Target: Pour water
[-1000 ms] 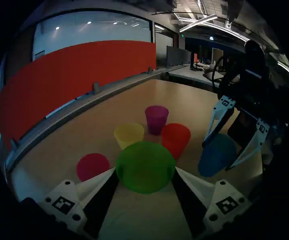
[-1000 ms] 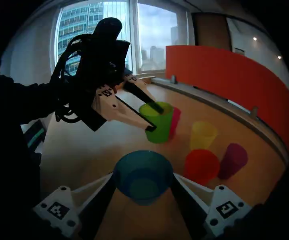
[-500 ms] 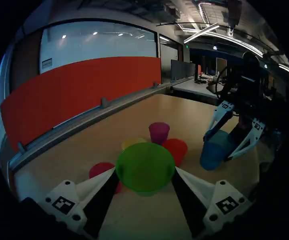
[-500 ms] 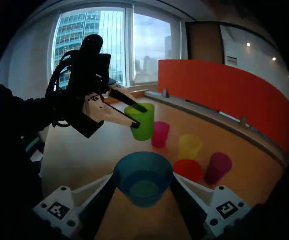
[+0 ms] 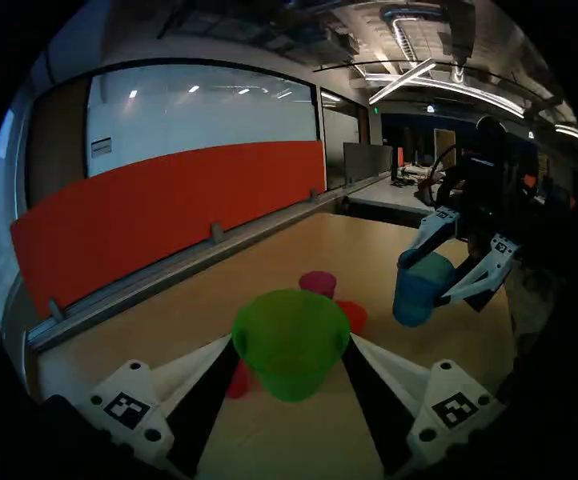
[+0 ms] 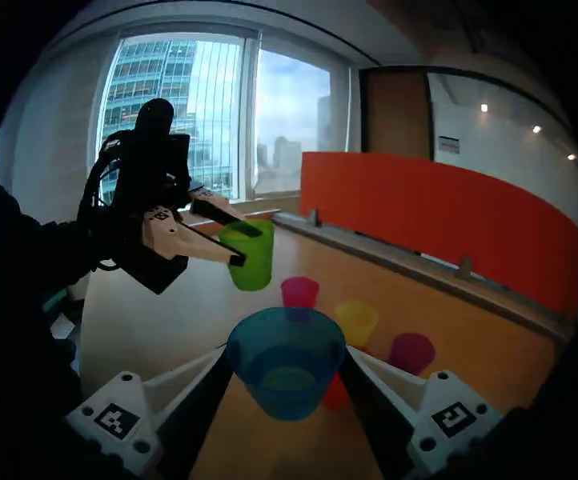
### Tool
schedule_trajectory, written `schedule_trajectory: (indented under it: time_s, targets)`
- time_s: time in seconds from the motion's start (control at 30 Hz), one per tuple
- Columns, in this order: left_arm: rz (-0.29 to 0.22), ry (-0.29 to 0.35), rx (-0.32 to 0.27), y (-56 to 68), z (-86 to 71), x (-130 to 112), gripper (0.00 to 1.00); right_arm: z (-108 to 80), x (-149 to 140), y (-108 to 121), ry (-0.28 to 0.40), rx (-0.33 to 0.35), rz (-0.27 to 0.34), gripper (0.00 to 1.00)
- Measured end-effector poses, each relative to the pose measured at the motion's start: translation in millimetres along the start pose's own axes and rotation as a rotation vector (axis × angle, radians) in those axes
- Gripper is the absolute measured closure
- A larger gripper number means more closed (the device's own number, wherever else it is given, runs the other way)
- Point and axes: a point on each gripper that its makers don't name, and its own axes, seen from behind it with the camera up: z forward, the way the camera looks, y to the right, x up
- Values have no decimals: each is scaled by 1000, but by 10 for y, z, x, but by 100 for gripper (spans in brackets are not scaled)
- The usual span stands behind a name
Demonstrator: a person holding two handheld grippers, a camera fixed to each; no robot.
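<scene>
Two gripper cameras, facing each other over the table [image 5: 353, 240] by the red partition [image 5: 169, 200].
Left gripper view: sits just behind the left gripper [image 5: 289, 346], green cup [image 5: 291, 356] pinched close to the lens; partition on its left, right gripper [image 5: 423, 280] farther off. Right gripper view: blue cup [image 6: 286, 364] clamped close, partition on its right, window [image 6: 209, 120] behind. Shared: partition, tabletop, small cups [image 6: 299, 290] near the partition.
</scene>
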Motion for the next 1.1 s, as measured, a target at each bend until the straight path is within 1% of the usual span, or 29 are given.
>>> schedule_trajectory:
  time_s: [0.17, 0.47, 0.7, 0.9, 1.1]
  targets:
    - [-1, 39, 9, 26, -115, 127, 13, -46, 141, 35, 38, -14, -3, 9]
    - [-17, 95, 6, 127, -291, 273, 14, -98, 324, 52, 87, -32, -16, 9]
    - [-19, 143, 10, 200, -417, 377, 13, -99, 462, 59, 123, -34, -6, 9]
    - [-19, 172, 14, 251, -490, 411, 13, -74, 572, 90, 141, -37, -4, 9]
    - [-34, 190, 12, 305, -518, 412, 13, -70, 711, 133, 165, -37, -6, 9]
